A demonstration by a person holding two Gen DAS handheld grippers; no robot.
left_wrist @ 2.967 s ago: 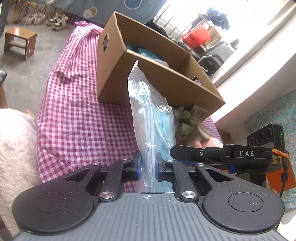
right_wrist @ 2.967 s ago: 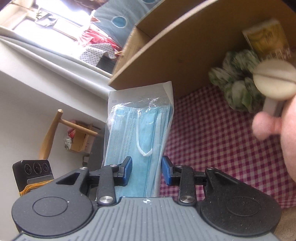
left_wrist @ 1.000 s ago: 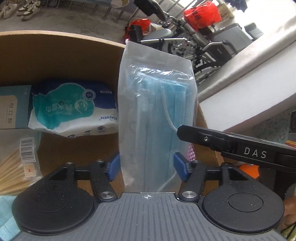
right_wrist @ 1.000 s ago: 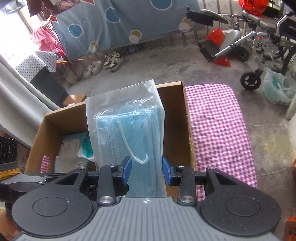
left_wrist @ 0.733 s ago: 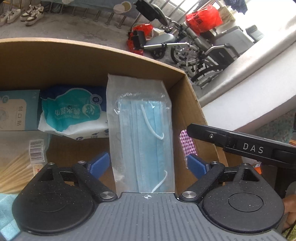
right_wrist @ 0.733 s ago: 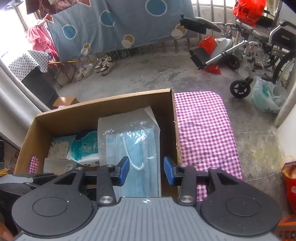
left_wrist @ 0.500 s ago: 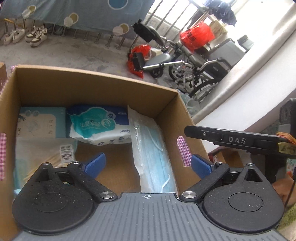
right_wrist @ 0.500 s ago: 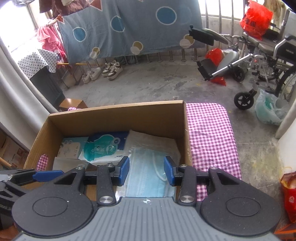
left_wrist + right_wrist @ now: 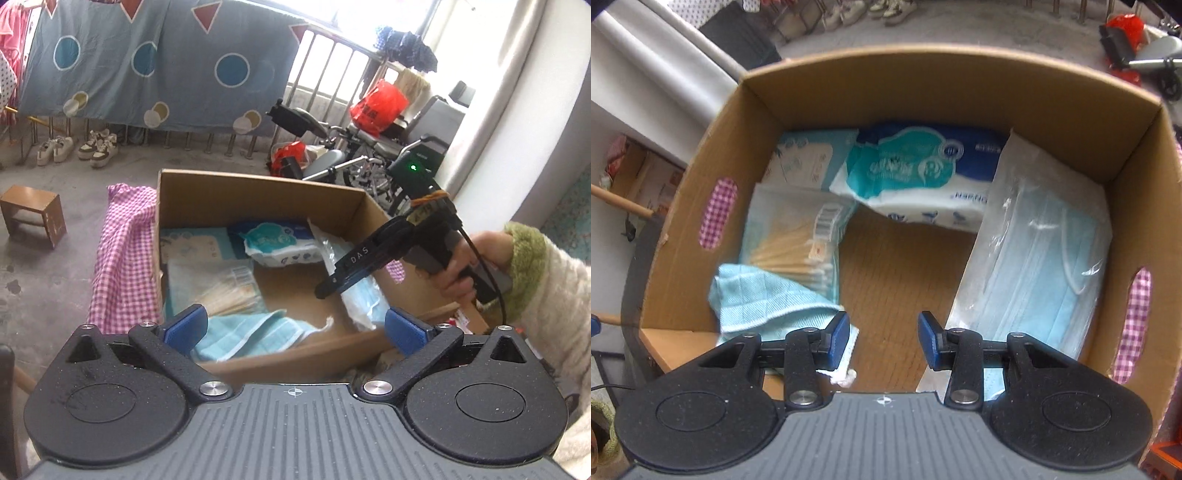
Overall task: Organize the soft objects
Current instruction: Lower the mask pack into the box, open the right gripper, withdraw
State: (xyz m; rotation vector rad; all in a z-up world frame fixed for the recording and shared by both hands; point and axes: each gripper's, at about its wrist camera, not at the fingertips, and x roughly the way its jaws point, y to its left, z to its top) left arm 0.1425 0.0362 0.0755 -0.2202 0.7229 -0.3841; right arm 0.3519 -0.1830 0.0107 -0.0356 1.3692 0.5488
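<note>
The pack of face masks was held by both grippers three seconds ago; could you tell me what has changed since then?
Both grippers carried the mask pack over the cardboard box and let go; it now lies inside along one wall. Left gripper and right gripper are open and empty. The wipes, swabs and cloth stayed put.

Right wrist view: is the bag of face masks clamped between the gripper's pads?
No: the bag of face masks lies in the cardboard box; the right gripper is empty.
</note>
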